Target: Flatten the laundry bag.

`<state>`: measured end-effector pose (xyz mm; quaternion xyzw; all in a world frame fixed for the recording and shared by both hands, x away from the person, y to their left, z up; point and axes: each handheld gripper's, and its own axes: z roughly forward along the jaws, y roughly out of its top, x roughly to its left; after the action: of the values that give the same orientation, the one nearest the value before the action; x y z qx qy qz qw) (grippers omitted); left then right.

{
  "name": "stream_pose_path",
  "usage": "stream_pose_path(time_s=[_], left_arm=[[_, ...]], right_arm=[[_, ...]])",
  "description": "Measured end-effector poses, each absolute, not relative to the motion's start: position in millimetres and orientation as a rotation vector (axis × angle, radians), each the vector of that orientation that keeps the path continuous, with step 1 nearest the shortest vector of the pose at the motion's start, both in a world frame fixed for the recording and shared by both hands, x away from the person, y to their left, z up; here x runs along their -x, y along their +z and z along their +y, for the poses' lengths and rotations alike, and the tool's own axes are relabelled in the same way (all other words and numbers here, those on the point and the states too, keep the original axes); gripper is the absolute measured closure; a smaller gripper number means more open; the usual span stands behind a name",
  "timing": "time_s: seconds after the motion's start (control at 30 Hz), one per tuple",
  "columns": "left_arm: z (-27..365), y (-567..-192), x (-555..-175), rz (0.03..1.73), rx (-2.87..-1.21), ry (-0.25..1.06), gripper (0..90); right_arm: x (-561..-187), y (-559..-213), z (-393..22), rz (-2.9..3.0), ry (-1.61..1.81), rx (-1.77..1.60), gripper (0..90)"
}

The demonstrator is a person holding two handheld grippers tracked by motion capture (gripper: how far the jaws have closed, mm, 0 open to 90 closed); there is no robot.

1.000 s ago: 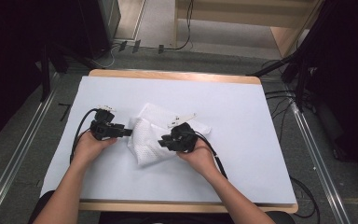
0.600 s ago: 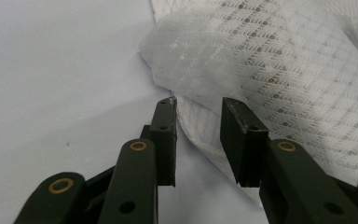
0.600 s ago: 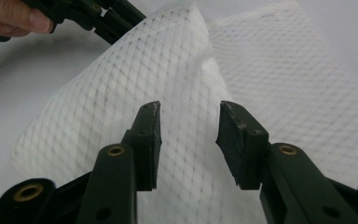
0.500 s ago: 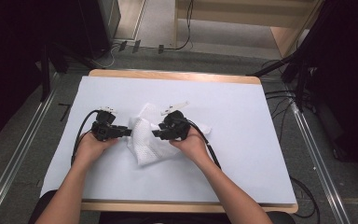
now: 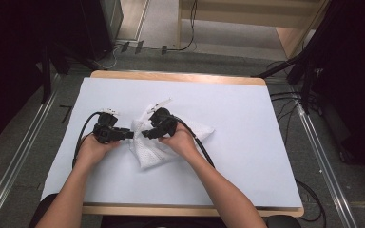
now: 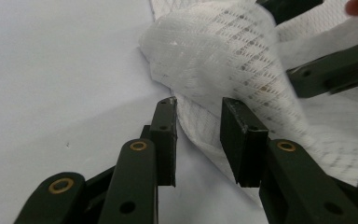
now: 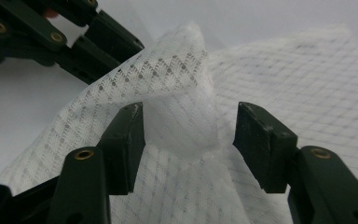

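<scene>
Here the white mesh cloth (image 5: 164,140) bunches between 2 grippers: right gripper (image 7: 189,128) spread wide around a raised fold, jaws just opening; left gripper (image 6: 198,135) narrowed astride its edge, unpressed. Pinch deeper before pulling.

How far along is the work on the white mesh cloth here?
Done: the white mesh cloth is already bunched into a loose bundle on the table. In hand: the right gripper, jaws just opened, straddles a raised fold; the left gripper frames the cloth's edge. Left: flattening the bundle.
</scene>
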<state>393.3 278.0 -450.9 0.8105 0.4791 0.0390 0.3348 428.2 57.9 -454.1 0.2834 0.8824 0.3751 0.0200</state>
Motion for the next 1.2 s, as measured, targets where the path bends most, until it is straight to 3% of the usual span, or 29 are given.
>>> stream_pose_path(time_s=[0.1,0.23,0.37,0.7,1.0,1.2], left_arm=[[277.9,-451.0,-393.3,1.250,-2.115,0.102,67.9],[278.3,-451.0,-393.5,1.248,-2.116,0.100,68.0],[278.4,-451.0,-393.6,1.249,-2.112,0.095,67.7],[277.5,-450.9,-392.9,1.246,-2.122,0.113,68.4],[275.2,-451.3,-391.1,1.260,-2.139,0.180,81.2],[275.2,-451.8,-392.6,1.289,-2.116,0.144,90.0]], right_arm=[[-428.3,-460.8,61.9,2.752,1.139,-0.880,52.3],[-425.8,-461.3,64.0,2.752,1.138,-0.860,76.4],[-424.5,-457.1,62.9,2.760,1.121,-0.869,87.9],[-409.8,-419.5,31.6,2.718,1.218,-0.845,88.8],[-389.1,-410.8,7.0,2.705,1.250,-0.844,88.7],[-378.5,-407.9,-3.5,2.703,1.260,-0.832,88.7]])
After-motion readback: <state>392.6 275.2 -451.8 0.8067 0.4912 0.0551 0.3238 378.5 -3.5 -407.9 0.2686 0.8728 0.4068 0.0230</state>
